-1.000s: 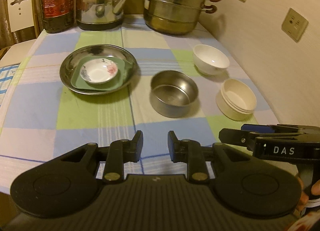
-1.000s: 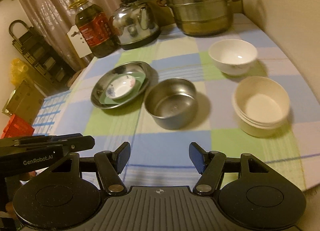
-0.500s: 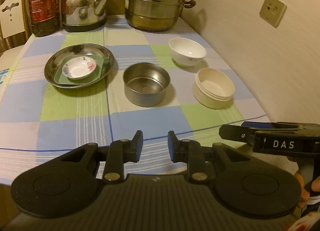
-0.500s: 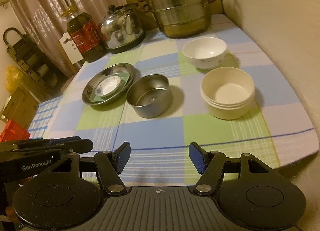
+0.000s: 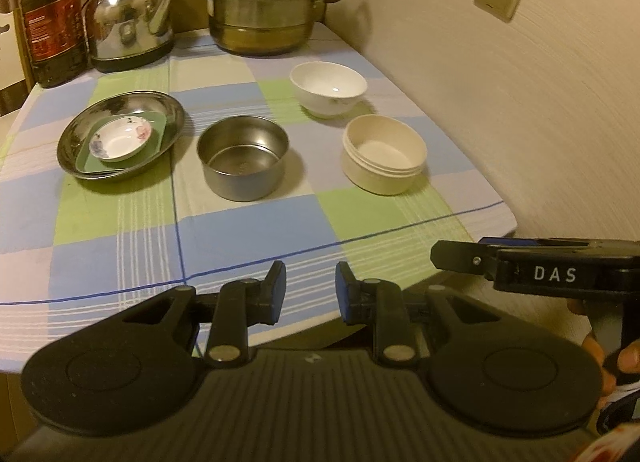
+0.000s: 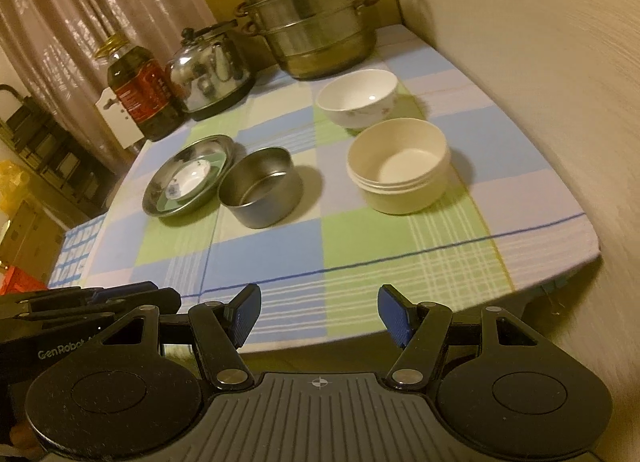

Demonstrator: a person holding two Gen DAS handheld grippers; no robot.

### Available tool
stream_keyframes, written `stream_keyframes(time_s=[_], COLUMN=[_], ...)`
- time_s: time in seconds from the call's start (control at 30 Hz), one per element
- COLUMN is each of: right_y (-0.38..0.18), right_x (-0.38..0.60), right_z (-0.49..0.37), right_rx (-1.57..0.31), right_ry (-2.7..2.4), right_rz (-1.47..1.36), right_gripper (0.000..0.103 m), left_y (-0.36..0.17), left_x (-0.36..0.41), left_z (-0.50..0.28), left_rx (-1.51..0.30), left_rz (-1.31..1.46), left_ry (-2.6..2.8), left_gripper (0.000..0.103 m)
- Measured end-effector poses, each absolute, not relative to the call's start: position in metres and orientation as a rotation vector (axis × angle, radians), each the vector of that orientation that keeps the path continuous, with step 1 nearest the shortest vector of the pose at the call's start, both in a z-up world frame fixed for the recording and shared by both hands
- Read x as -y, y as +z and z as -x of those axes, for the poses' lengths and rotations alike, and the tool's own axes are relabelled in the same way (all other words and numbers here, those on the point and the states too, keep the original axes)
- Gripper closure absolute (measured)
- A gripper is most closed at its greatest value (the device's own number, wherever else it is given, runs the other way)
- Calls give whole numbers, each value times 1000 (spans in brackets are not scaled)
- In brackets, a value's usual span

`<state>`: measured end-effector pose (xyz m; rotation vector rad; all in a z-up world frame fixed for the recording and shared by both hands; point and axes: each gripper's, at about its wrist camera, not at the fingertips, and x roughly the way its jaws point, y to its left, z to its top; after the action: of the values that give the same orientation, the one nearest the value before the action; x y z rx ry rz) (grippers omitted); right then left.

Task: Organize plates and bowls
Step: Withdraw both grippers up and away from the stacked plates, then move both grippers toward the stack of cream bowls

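Both grippers hang empty at bottom of frame over the near edge of the checked-cloth table (image 5: 248,238): left gripper (image 5: 310,289) fingers narrowly apart, right gripper (image 6: 319,315) fingers spread wide. Mid-frame row, all apart: round steel plate (image 5: 76,130) holding a green square dish (image 5: 158,128) and small white flowered saucer (image 5: 120,138), steel straight-walled bowl (image 5: 242,160), stacked cream plastic bowls (image 5: 384,158); white porcelain bowl (image 5: 328,89) just behind those.

Ahead of my left claw (image 5: 307,289), matt black plastic with blue pads, a checked cloth (image 5: 248,238) covers the bench. The steel bowl (image 5: 243,157) looks brushed, the steel plate (image 5: 120,134) mirror-bright, the white bowl (image 5: 328,89) glossy, the cream tub (image 5: 383,153) matt.
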<state>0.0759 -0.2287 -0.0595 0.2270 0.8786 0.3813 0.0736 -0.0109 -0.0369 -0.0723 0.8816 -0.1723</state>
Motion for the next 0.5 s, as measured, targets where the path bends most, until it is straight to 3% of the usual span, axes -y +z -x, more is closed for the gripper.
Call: stream_keyframes(time_s=[0.5], right_y=[-67], right_x=[244], right_z=[-77], right_rx=[-901], right_ry=[319], right_rz=[-251], right_gripper=[38], left_y=[-42], left_x=[28], left_z=[-92], left_rx=[-911], left_rz=[24], left_ry=[-210], left_gripper=[80])
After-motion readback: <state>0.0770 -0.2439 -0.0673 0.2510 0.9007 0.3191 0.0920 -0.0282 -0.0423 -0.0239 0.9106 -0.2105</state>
